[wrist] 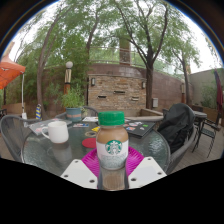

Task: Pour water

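Note:
A Starbucks bottle (112, 145) with a green cap, a white label and brown drink stands between my two fingers, upright. The pink pads (91, 160) press against both its sides, so my gripper (112, 168) is shut on it. The bottle's base is hidden behind the fingers, so I cannot tell whether it rests on the glass table (45, 152). A white mug (56, 131) stands on the table beyond my fingers to the left.
A teal cup (75, 113) and papers (38, 125) lie further back on the table. A black bag (178, 125) sits on a chair to the right. Metal mesh chairs (12, 132) ring the table. A stone wall (118, 88) and trees stand behind.

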The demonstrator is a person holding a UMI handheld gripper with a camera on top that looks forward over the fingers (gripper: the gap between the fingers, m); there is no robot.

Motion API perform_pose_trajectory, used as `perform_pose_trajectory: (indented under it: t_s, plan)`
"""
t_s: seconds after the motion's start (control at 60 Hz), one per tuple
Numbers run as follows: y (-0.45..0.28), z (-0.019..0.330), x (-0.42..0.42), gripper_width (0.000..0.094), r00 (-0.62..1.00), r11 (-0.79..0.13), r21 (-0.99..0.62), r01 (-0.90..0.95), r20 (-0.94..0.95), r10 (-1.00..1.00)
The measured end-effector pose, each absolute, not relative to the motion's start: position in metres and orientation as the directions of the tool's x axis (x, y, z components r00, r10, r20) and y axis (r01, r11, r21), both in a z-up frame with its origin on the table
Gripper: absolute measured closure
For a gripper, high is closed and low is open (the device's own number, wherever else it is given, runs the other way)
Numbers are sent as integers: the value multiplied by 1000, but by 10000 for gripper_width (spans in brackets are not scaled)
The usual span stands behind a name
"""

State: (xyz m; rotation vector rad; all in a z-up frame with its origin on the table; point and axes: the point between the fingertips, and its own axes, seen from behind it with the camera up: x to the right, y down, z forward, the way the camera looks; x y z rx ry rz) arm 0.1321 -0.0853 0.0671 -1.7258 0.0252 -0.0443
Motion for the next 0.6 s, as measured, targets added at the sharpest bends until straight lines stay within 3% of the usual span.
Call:
perform_pose_trajectory:
  t_s: [0.1, 0.2, 0.333, 0.4, 0.483, 0.6]
  plan:
    - [-73, 89, 124, 665, 990, -157, -978, 134, 139, -26]
    - [-41, 133, 107, 666, 959, -122, -952, 279, 283, -12]
    - [6, 193, 71, 666, 801, -78, -798, 598, 599, 6]
    - [32, 201, 50, 667, 629, -76, -626, 776, 777, 19]
    - [69, 184, 24, 667, 324, -69, -321, 945, 945, 42]
    - [95, 178, 2, 667, -181, -16, 181, 983, 983, 20]
